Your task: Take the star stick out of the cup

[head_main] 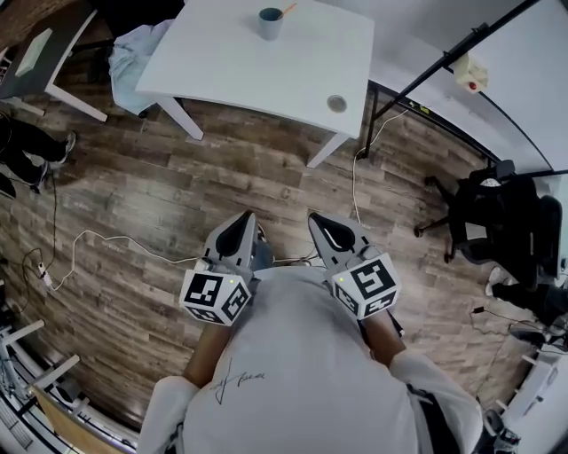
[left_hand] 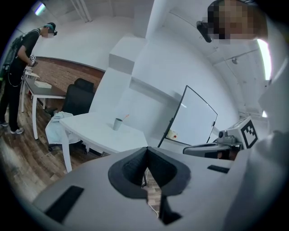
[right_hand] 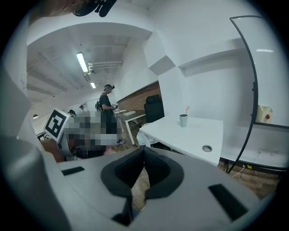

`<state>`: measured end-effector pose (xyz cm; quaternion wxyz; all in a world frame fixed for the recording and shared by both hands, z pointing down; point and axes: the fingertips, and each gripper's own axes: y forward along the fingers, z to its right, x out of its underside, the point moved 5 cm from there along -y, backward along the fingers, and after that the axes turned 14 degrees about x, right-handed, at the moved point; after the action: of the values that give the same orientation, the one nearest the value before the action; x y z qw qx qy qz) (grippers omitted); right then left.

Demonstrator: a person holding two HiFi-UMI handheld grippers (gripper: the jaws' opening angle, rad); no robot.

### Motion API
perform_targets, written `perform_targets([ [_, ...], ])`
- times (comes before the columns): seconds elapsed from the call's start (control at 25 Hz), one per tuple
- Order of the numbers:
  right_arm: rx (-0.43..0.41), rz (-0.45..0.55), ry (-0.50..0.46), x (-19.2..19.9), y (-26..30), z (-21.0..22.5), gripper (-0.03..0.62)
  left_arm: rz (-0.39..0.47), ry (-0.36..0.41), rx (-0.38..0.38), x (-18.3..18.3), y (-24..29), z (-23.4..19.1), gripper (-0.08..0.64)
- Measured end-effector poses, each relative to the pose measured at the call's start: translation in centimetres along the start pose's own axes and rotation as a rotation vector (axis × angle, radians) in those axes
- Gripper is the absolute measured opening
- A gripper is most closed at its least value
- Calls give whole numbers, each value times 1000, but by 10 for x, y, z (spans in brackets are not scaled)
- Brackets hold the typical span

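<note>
Left gripper (head_main: 243,220), right gripper (head_main: 317,219), far from table (head_main: 248,71)

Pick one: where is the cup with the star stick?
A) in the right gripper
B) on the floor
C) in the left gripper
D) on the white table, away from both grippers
D: the cup stands on the white table, star stick in it; the left gripper and right gripper hang over the floor, shut and empty.

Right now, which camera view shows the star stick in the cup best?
The right gripper view: the star stick rises side-on out of the cup, and its star outline shows. The head view, from above, gives only a short orange line; the left gripper view, a tiny faint streak.
</note>
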<state>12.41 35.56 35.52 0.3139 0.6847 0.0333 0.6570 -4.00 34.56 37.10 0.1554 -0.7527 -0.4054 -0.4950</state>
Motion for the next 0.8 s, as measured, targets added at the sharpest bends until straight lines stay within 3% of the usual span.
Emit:
perform_targets([
  [0.16, 19, -5, -28, -16, 27, -10, 8, -56, -5, 7, -6, -4, -33, 5],
  [0.48, 40, 4, -43, -39, 68, -29, 8, -30, -40, 17, -27, -18, -84, 3],
  [0.8, 39, -26, -53, -39, 79, -41, 8, -45, -40, 32, -31, -23, -98, 5],
])
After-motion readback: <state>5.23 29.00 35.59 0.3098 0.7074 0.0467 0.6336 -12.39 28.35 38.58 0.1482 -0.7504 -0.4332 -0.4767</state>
